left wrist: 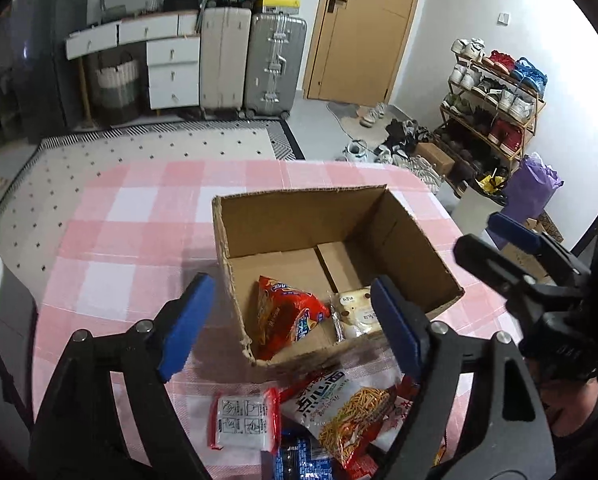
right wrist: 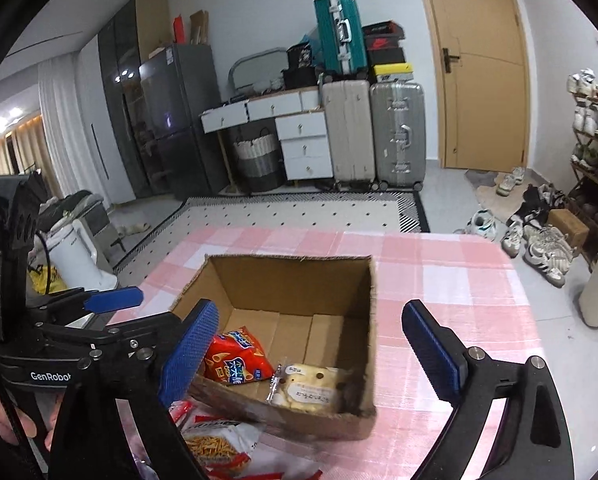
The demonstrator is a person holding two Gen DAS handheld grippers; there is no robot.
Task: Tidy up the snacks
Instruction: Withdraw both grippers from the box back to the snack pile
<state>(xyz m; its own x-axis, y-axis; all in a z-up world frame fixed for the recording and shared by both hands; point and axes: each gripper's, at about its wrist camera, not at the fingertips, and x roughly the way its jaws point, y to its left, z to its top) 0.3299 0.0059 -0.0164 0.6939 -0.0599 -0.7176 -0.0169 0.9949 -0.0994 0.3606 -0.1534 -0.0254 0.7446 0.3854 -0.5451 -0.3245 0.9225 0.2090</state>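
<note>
So both grippers sit empty over the near edge of the cardboard box [left wrist: 339,256], which I take as the drop point for the snacks. Left gripper [left wrist: 295,326] has its jaws spread wide, nothing between the pads; right gripper [right wrist: 311,346] likewise spread, nothing held.

Inside the box: a red chip bag [left wrist: 287,316] leaning against the near-left wall, and a pale biscuit pack [left wrist: 357,312] lying flat just beside it toward the box's right. Both lie at the near end, I'd guess because that's where a reach over the near wall lets go. The far half of the box floor is bare.

Still outside, on the pink checked surface [left wrist: 111,240] just in front of the box's near wall: a noodle-snack bag [left wrist: 339,408], a white sachet pack with red edges [left wrist: 245,424] to its left, a dark blue packet [left wrist: 299,460] partly out of frame below. They're piled loosely, overlapping.

My read: task partly done, pile is the remaining work. Open jaws suit going back down for the next pick. Noodle bag lies on top, closest to the box, likely easiest. Crinkly film, may slip.
</note>
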